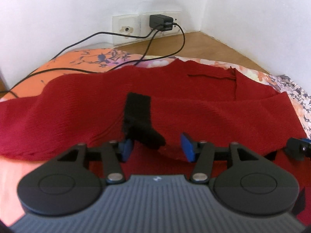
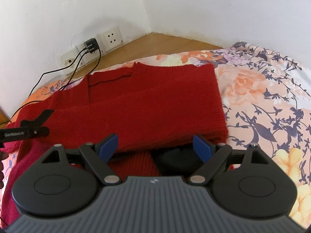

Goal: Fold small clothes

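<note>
Left wrist view: the left claw stands partly spread above a red knitted garment that lies across a bed with a floral sheet. A black sock rests on the garment; its near end sits between the blue pads, close by the left pad, but the pads do not press on it. At the far side, a black charger is plugged into a wall socket, and its cables trail onto the bed. The tip of the right claw shows at the right edge. Right wrist view: the right claw is spread wide and grips nothing. Its pads straddle the near edge of the folded red knitted garment, with a dark item lying beneath that edge; what it is cannot be told. The left claw enters from the left edge, beside the black sock. The floral sheet covers the bed to the right. The black charger is on the far wall.
</note>
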The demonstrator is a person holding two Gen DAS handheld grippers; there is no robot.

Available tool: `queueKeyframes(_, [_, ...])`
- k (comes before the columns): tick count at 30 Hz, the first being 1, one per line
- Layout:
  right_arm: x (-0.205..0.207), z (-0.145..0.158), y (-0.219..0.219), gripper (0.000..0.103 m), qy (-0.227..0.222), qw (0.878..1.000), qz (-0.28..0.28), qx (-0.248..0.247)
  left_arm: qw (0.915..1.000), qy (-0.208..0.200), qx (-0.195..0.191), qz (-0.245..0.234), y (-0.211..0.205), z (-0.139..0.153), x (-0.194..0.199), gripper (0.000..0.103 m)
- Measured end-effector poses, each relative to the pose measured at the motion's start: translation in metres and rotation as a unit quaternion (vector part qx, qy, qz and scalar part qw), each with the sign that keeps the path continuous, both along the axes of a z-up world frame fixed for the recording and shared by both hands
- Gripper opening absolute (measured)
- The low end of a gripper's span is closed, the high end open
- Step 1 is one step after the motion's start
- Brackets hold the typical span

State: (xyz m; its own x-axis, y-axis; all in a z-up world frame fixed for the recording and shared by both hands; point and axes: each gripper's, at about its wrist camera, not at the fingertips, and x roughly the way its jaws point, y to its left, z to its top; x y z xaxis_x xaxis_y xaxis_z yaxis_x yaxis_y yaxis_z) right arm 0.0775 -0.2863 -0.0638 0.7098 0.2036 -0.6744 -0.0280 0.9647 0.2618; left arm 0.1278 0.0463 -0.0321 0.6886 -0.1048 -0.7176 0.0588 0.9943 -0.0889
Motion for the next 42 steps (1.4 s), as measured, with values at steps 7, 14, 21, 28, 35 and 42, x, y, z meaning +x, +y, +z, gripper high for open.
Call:
queueKeyframes(7, [0.002, 0.004, 0.001, 0.089, -0.004, 1.000, 0.002, -0.005, 0.9998, -0.016, -0.011, 0.007, 0.016, 0.020, -0.003, 0.060])
queueKeyframes(14, [0.016, 0.016, -0.006, 0.089, -0.022, 1.000, 0.000, -0.014, 0.9994, -0.031, 0.016, 0.002, 0.013, 0.022, 0.022, 0.061])
queueKeyframes(21, [0.047, 0.021, -0.030, 0.089, -0.037, 0.999, -0.019, -0.019, 0.9994, -0.012, 0.031, 0.006, 0.007, 0.003, 0.048, 0.061])
queueKeyframes(28, [0.084, 0.006, -0.058, 0.089, -0.025, 0.998, -0.044, -0.021, 0.9995, 0.004, 0.029, 0.011, 0.009, -0.016, 0.061, 0.061])
queueKeyframes(35, [0.104, -0.013, -0.063, 0.089, -0.006, 0.999, -0.043, -0.025, 0.9997, 0.008, 0.012, 0.018, 0.013, -0.022, 0.065, 0.061])
queueKeyframes(42, [0.114, -0.027, -0.060, 0.088, 0.005, 0.999, -0.032, -0.022, 0.9999, -0.002, 0.016, 0.004, 0.011, -0.023, 0.064, 0.058])
